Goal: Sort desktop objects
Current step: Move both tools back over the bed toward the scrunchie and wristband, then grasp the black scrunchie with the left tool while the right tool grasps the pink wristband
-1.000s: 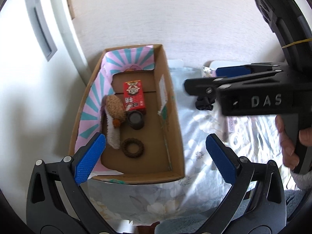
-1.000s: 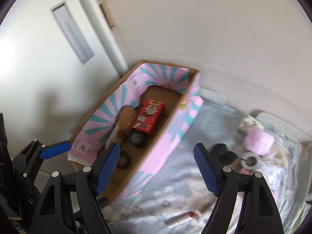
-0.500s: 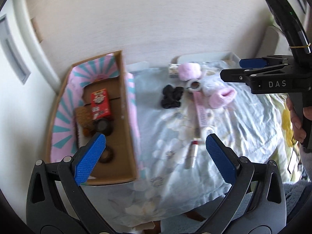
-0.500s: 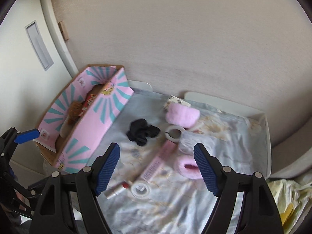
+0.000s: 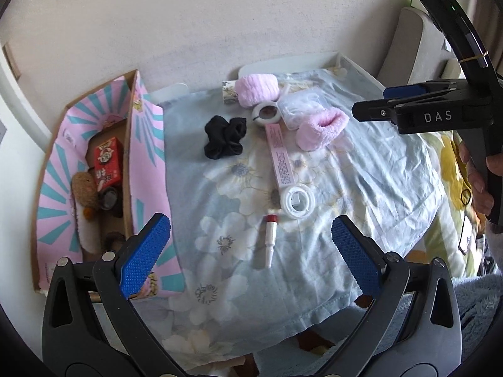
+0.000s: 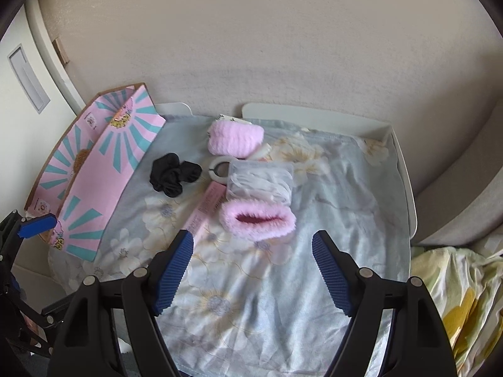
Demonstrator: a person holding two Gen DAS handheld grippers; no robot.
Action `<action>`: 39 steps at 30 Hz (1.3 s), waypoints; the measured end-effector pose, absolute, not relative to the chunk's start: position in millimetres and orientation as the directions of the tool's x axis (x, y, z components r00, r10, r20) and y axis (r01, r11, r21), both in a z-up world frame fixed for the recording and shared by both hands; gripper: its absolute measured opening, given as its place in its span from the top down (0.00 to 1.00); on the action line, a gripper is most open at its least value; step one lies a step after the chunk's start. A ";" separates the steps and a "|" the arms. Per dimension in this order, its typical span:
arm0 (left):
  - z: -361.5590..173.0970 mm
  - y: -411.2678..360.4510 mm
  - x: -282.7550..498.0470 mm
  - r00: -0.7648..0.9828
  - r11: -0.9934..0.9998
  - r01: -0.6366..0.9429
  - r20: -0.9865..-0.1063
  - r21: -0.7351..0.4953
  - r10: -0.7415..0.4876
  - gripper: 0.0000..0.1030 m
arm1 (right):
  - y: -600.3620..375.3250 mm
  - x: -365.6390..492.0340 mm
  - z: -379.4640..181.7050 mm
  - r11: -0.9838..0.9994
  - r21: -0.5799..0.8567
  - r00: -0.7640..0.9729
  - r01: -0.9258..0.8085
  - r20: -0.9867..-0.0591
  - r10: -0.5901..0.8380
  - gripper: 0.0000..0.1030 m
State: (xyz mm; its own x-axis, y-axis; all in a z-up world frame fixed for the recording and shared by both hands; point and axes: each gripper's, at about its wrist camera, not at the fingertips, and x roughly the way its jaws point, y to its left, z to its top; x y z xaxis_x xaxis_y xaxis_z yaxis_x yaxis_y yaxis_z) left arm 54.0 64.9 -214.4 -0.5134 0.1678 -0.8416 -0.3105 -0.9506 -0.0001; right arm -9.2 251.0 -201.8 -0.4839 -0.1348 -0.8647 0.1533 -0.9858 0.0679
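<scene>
A loose cluster of small things lies on the floral cloth (image 5: pixel 361 169): a black scrunchie (image 5: pixel 225 137), a long pink tube (image 5: pixel 279 154), a white ring (image 5: pixel 297 200) at the tube's near end, a lipstick (image 5: pixel 270 235) just nearer than the ring, two fluffy pink cuffs (image 5: pixel 322 128) (image 5: pixel 257 89), a roll of tape (image 5: pixel 266 113) and a clear packet (image 5: pixel 301 108) between the cuffs. In the right wrist view the near cuff (image 6: pixel 257 218) lies with its dark opening facing the camera, touching the packet (image 6: pixel 261 182) behind it, with the scrunchie (image 6: pixel 174 174) off to the left.

At the cloth's left edge stands the box (image 5: pixel 147 144), pink with teal rays. Inside it are a red carton (image 5: pixel 107 161), a brown plush (image 5: pixel 83 188) and a dark round jar (image 5: pixel 109 198).

The left gripper (image 5: pixel 250 253) hangs above the near edge of the cloth, its blue pads spread wide and empty, the lipstick lying between them in view. The right gripper (image 6: pixel 253 271) hovers low over the cloth just short of the near cuff, its jaws likewise wide apart and holding nothing. From the left wrist view its body crosses the upper right, level with the table, with the right hand (image 5: pixel 481 182) wrapped around the handle below.
</scene>
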 end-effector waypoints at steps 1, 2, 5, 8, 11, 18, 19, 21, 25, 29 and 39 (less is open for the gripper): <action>-215.9 66.8 53.1 -0.509 -0.950 -0.313 -0.843 -0.006 0.173 0.00 | 254.0 -9.1 -204.9 -0.987 0.073 -0.477 0.145 -0.868 -0.135 0.27; -217.6 69.3 52.2 -0.507 -0.948 -0.318 -0.844 -0.008 0.177 0.00 | 256.4 -9.5 -207.9 -0.987 0.079 -0.471 0.139 -0.871 -0.136 0.27; -223.8 81.4 48.7 -0.501 -0.939 -0.344 -0.847 0.006 0.178 0.00 | 261.0 -12.5 -216.6 -0.988 0.087 -0.455 0.128 -0.880 -0.137 0.27; -231.6 94.4 40.0 -0.490 -0.932 -0.362 -0.856 0.028 0.165 0.00 | 263.1 -18.0 -224.6 -0.988 0.094 -0.439 0.126 -0.887 -0.141 0.27; -236.1 101.9 25.0 -0.490 -0.934 -0.355 -0.859 0.040 0.150 0.00 | 265.5 -24.6 -232.8 -0.987 0.106 -0.424 0.124 -0.893 -0.149 0.27; -241.6 97.3 -30.4 -0.506 -0.954 -0.296 -0.855 0.053 0.109 0.00 | 272.1 -36.8 -255.4 -0.984 0.149 -0.389 0.100 -0.904 -0.176 0.27; -243.4 95.6 -37.9 -0.501 -0.957 -0.288 -0.858 0.045 0.110 0.00 | 272.5 -38.0 -258.6 -0.983 0.157 -0.382 0.096 -0.906 -0.182 0.27; -247.4 92.9 -54.6 -0.491 -0.962 -0.272 -0.864 0.027 0.114 0.00 | 271.7 -39.3 -263.1 -0.981 0.170 -0.373 0.094 -0.908 -0.193 0.27; -259.8 96.4 -79.4 -0.479 -0.964 -0.260 -0.874 0.048 0.086 0.00 | 266.3 -44.1 -268.6 -0.979 0.179 -0.366 0.096 -0.908 -0.202 0.27; -277.3 97.3 -98.6 -0.452 -0.968 -0.249 -0.889 0.043 0.076 0.00 | 263.9 -52.2 -274.0 -0.977 0.194 -0.357 0.083 -0.910 -0.211 0.27; -301.4 83.8 -117.9 -0.414 -0.980 -0.198 -0.907 0.009 0.075 0.01 | 252.0 -78.8 -292.5 -0.960 0.271 -0.314 0.067 -0.908 -0.278 0.27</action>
State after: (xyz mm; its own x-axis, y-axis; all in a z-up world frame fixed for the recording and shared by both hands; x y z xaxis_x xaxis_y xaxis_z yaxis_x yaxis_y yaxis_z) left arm -117.9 83.8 -301.4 -0.4136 0.0753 -0.9073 -0.1983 -0.9801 0.0091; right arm -78.8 252.0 -292.5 -0.3142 -0.2781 -0.9077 0.0671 -0.9603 0.2709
